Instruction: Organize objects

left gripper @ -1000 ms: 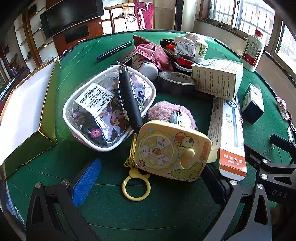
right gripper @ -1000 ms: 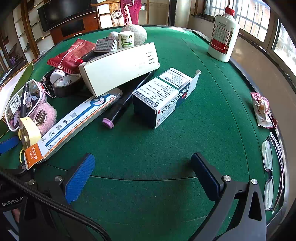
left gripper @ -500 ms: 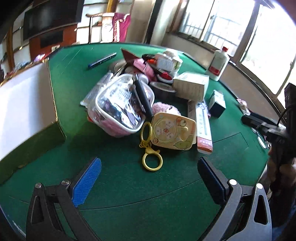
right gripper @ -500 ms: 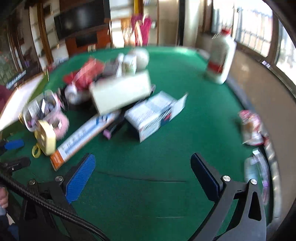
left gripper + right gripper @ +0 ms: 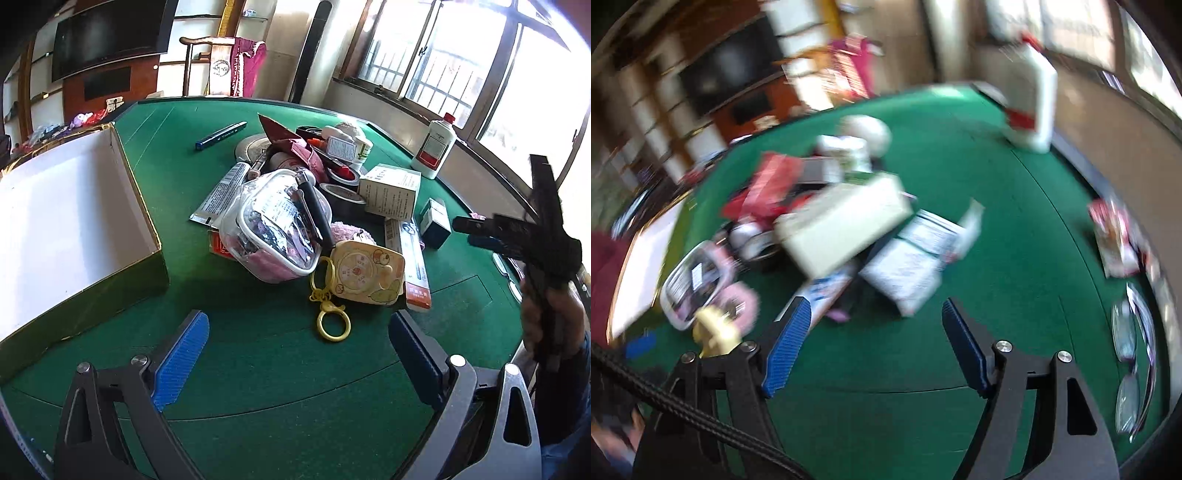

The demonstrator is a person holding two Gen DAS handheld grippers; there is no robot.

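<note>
Your left gripper [image 5: 299,354] hangs over bare green felt near the table's [image 5: 266,373] front edge, jaws wide apart with nothing between them, though they've just been closing a touch. Your right gripper [image 5: 873,345] is the same story: jaws apart over empty felt, narrower than the left, and they've just been closing too. That view is badly motion-blurred, so don't trust the small details there.

The clutter sits in a heap around the middle of the table. Closest to the front edge is the yellow toy [image 5: 367,275] with its yellow keyring clip [image 5: 332,325] lying on the felt towards you. Leaning on the toy from behind is the clear pouch [image 5: 275,227] with a black pen [image 5: 314,210] across its top. A long orange-ended box [image 5: 412,258] lies just right of the toy, a white carton [image 5: 391,192] behind it, and a small dark box [image 5: 436,221] to the right. The white bottle [image 5: 436,146] stands by the far right edge, well apart from the heap, and a blue pen [image 5: 221,135] lies alone towards the far edge. The open cardboard box [image 5: 70,229] sits along the left edge, white inside
</note>
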